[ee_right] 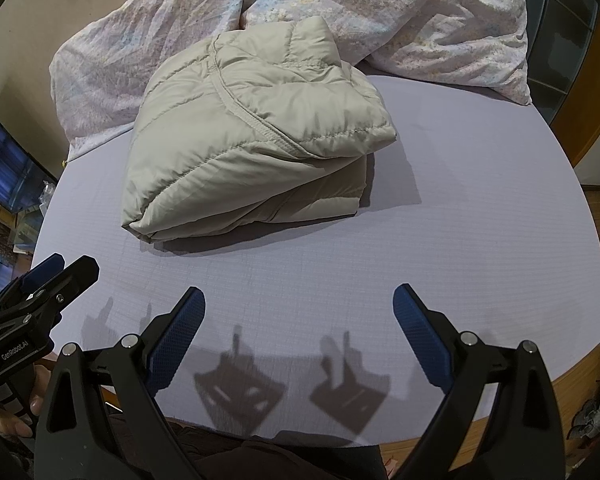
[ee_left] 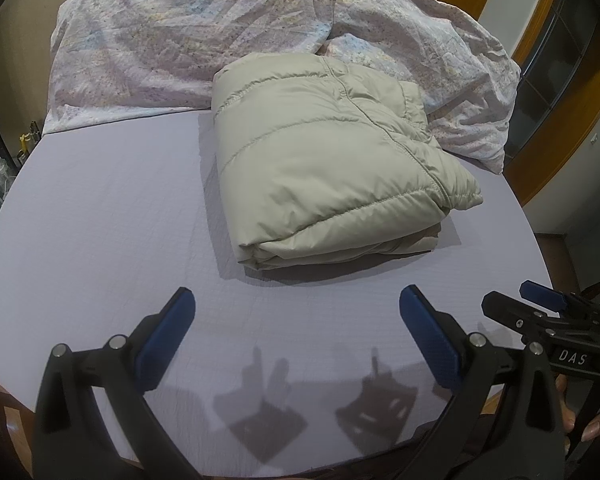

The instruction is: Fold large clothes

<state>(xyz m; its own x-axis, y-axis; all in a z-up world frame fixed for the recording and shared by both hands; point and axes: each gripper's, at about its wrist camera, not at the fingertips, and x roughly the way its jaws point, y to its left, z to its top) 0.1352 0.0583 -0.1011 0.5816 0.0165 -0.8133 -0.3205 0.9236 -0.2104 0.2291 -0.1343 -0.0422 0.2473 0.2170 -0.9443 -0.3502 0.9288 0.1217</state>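
A pale beige quilted puffer jacket [ee_left: 324,164] lies folded into a thick bundle on the lilac bed sheet [ee_left: 100,220]. It also shows in the right wrist view [ee_right: 252,140], collar end up at the back. My left gripper [ee_left: 296,300] is open and empty, held above the sheet in front of the jacket. My right gripper [ee_right: 298,300] is open and empty, beside the left one, also short of the jacket. Each gripper shows at the edge of the other's view, the right one [ee_left: 540,308] and the left one [ee_right: 60,276].
A crumpled pastel patterned duvet [ee_left: 188,40] is heaped at the far end of the bed behind the jacket, also in the right wrist view [ee_right: 420,16]. The bed's front edge [ee_right: 500,420] runs just below the grippers. A wooden door frame [ee_left: 560,120] stands at the right.
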